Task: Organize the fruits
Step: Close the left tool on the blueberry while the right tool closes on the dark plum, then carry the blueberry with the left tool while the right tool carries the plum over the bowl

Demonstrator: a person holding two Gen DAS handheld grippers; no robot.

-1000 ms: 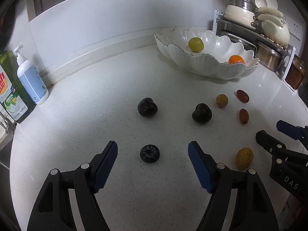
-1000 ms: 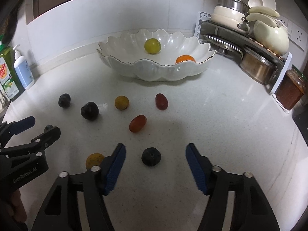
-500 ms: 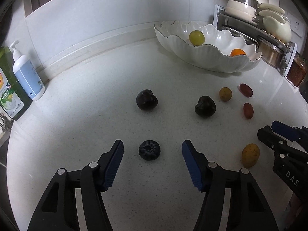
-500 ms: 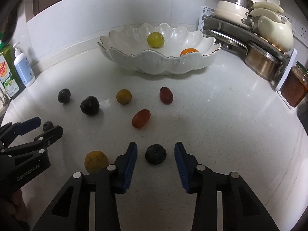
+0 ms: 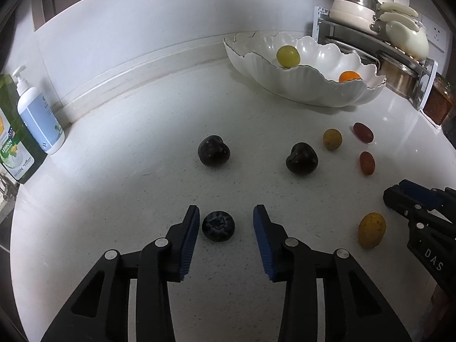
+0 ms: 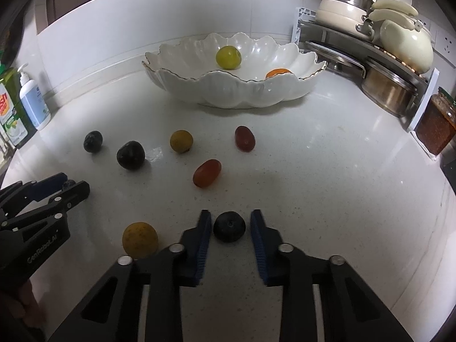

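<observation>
The left gripper (image 5: 225,222) stands open over the white counter (image 5: 119,176), a blueberry (image 5: 218,226) lying between its blue pads, close against the left pad with a clear gap to the right one. The right gripper (image 6: 230,226) is also open but narrower, its pads just beside either flank of a second dark berry (image 6: 229,226) without visibly pressing it.

Just left of the right gripper lies a yellow fruit (image 6: 140,239). Farther out on the counter sit two dark plums (image 5: 213,150) (image 5: 301,158), a small yellow-brown fruit (image 5: 332,139) and two red grape tomatoes (image 5: 366,163) (image 5: 363,132), all apart from one another.

At the far side, the scalloped white bowl (image 6: 236,91) holds a green fruit (image 6: 228,57) and an orange one (image 6: 278,72).
</observation>
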